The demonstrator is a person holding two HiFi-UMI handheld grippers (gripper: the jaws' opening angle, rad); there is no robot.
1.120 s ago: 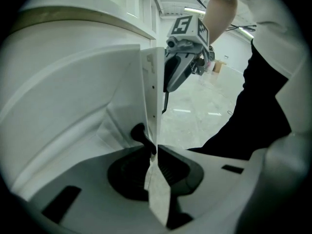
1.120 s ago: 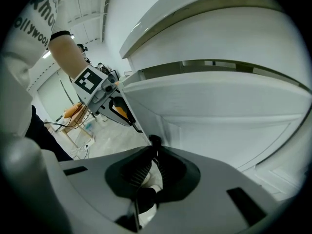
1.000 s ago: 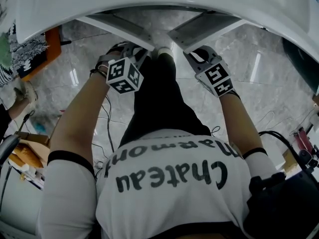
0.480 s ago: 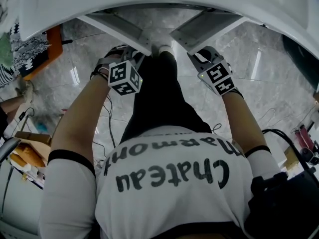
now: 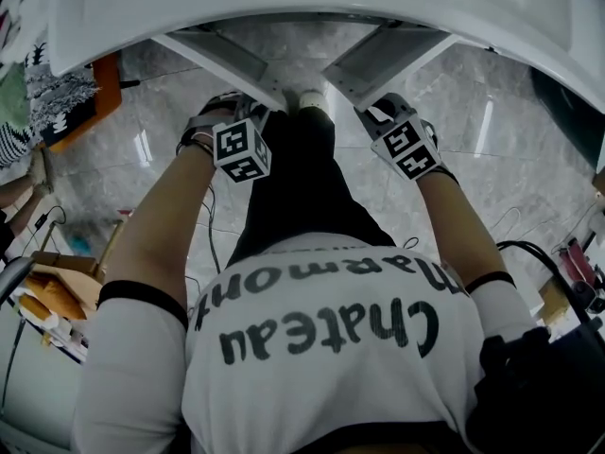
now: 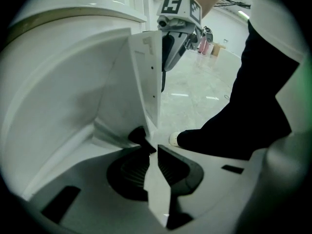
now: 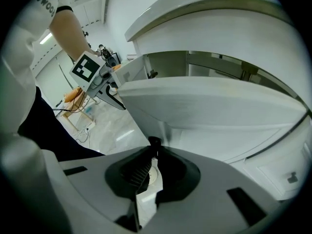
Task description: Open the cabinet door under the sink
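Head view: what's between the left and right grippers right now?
The person's black trouser leg and white shoe tip, seen in the head view. The left gripper grips the left door, the right gripper the right door.

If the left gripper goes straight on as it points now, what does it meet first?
The cabinet door: its edge is already between the jaws of the left gripper. Past it, probably the floor.
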